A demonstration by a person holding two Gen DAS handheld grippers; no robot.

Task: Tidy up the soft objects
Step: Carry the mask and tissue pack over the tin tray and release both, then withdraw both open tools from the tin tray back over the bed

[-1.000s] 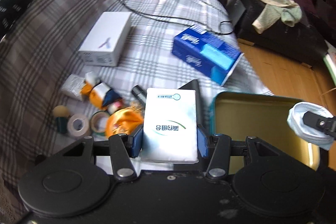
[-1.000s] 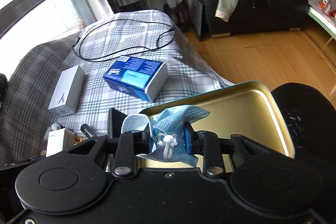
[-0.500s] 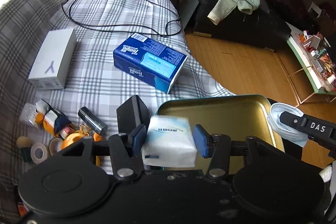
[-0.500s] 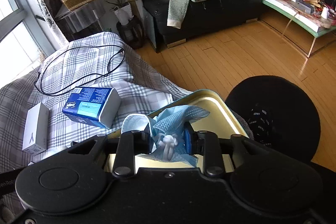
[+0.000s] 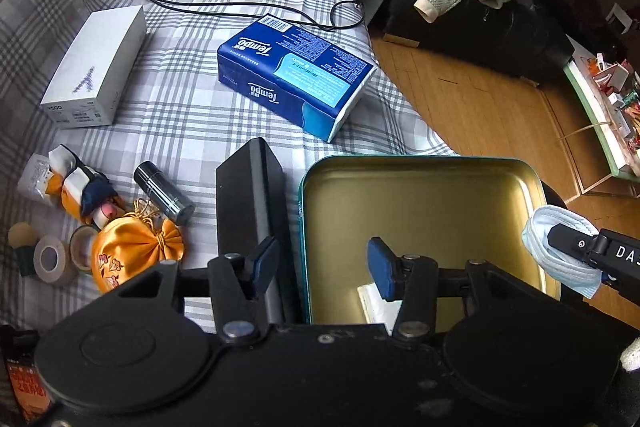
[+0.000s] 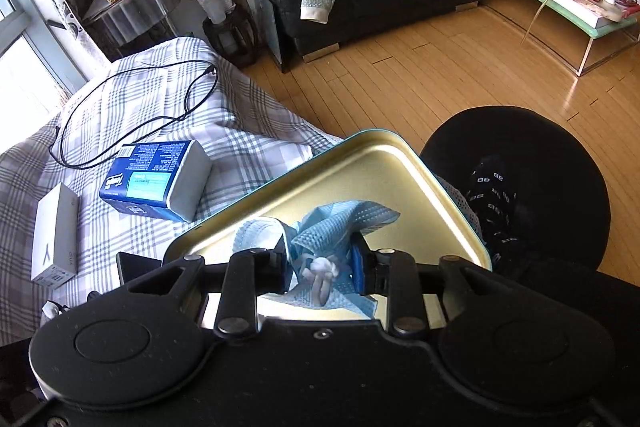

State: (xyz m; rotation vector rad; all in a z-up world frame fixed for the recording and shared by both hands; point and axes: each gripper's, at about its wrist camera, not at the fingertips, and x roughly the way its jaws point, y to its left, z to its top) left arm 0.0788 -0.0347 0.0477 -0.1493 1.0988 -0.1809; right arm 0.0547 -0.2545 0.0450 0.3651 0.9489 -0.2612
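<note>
Left gripper [image 5: 322, 265]: jaws apart, empty, over tin [image 5: 536, 183].
Tissue pack [image 5: 374, 303]: lies in tin, near edge.
Right gripper [image 6: 320, 265]: clamped on mask [image 6: 340, 223], above tin.
Next: lower mask beside pack, then let go; avoid snagging ear loops.

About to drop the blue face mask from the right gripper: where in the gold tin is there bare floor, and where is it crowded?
The gold-lined teal tin is bare across its middle and far end, toward the blue Tempo tissue pack. Only the near edge is taken, by the white tissue packet under the open left gripper. The right gripper holds the blue face mask above that floor.
</note>
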